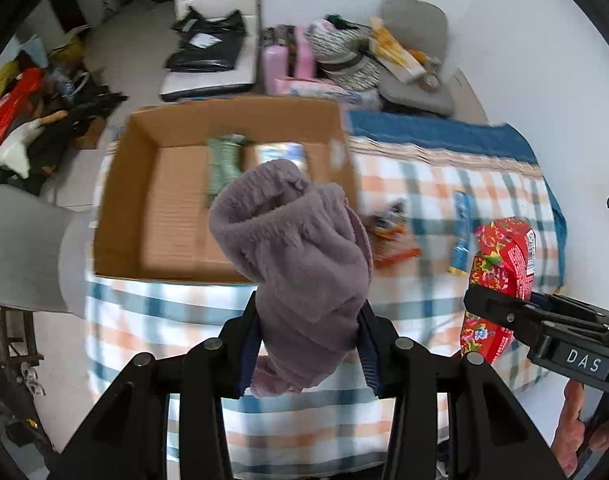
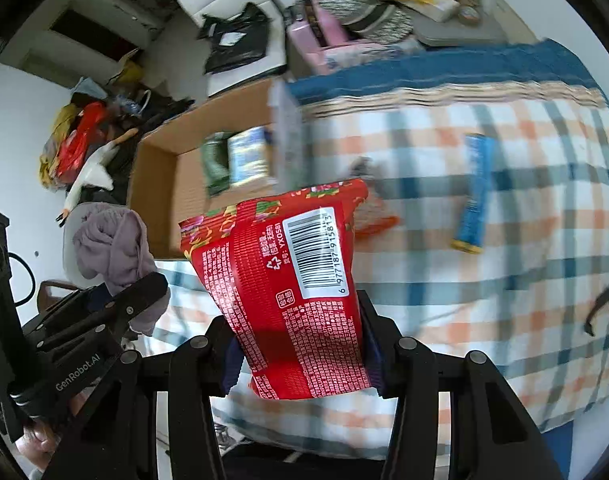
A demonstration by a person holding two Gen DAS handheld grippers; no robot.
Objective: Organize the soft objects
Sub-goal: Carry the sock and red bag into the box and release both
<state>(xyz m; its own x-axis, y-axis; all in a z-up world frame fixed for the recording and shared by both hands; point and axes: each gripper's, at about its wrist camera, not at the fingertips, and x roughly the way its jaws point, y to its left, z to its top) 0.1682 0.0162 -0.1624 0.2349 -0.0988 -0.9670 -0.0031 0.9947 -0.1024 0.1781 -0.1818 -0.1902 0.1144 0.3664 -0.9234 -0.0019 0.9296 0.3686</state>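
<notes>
At the table's left edge sits the open cardboard box [image 1: 176,200], its floor mostly bare, 2 packets at the far wall. The left gripper [image 1: 308,344] is clamped on a fuzzy mauve cloth [image 1: 300,256] above the box's near rim. Rightward, the right gripper [image 2: 300,356] pinches a red snack bag [image 2: 288,280] over the plaid tablecloth [image 2: 504,280], near a blue tube [image 2: 474,192].

- The fuzzy cloth [image 1: 300,248] is a dusty mauve.
- The packet [image 2: 288,280] is red with a floral print and a white barcode patch.
- The tablecloth [image 1: 424,184] is checked in white, orange and teal, edged blue.
- The cardboard box [image 1: 176,208] is plain brown.
- The tube [image 2: 474,192] is blue with a yellow end.
</notes>
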